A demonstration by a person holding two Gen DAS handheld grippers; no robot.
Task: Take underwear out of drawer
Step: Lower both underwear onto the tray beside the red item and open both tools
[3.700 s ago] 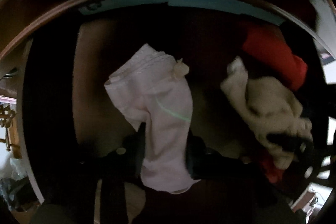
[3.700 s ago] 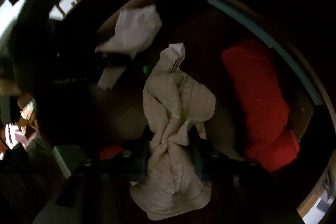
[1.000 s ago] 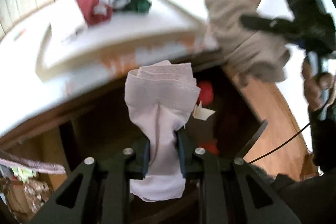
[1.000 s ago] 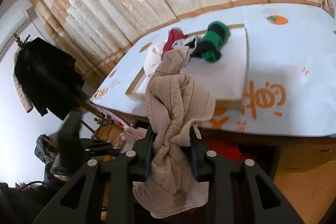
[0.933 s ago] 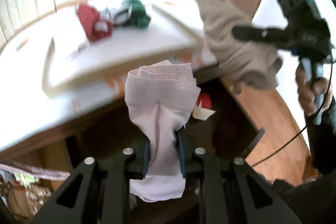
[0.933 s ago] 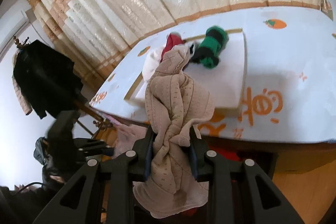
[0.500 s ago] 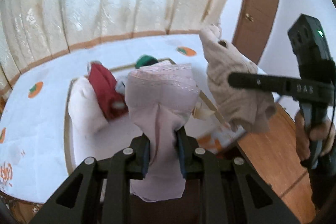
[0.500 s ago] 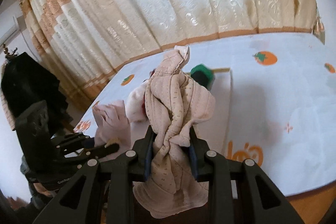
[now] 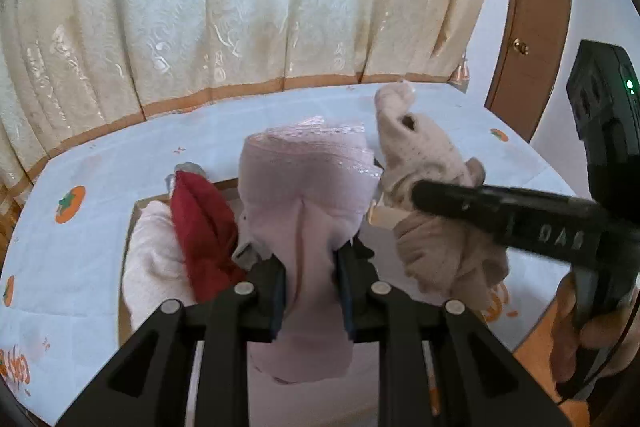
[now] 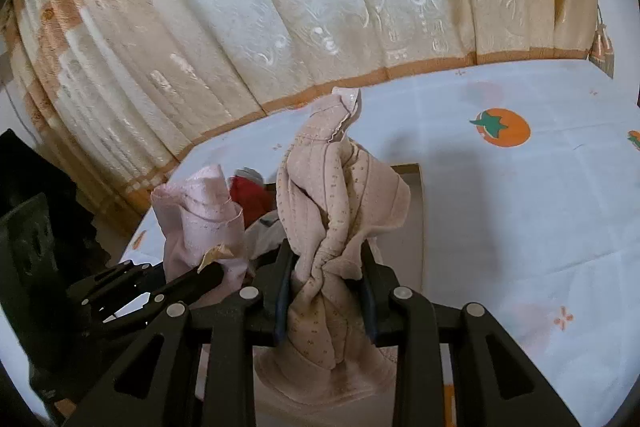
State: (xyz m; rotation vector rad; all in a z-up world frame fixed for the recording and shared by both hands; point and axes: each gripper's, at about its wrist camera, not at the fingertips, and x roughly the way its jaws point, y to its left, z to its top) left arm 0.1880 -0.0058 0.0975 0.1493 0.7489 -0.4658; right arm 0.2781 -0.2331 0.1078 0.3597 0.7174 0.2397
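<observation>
My left gripper is shut on pale pink underwear and holds it above the white tray on the table. My right gripper is shut on beige dotted underwear, held up beside it. In the left wrist view the beige piece hangs from the right gripper's finger on the right. In the right wrist view the pink piece shows at the left. The drawer is out of view.
Red and white garments lie on the tray. The tablecloth is white with orange fruit prints. Cream curtains hang behind the table. A wooden door stands at the right.
Both grippers have risen from the dark drawer to above the tabletop, carrying their underwear. In the last half second they moved forward over the tray.
</observation>
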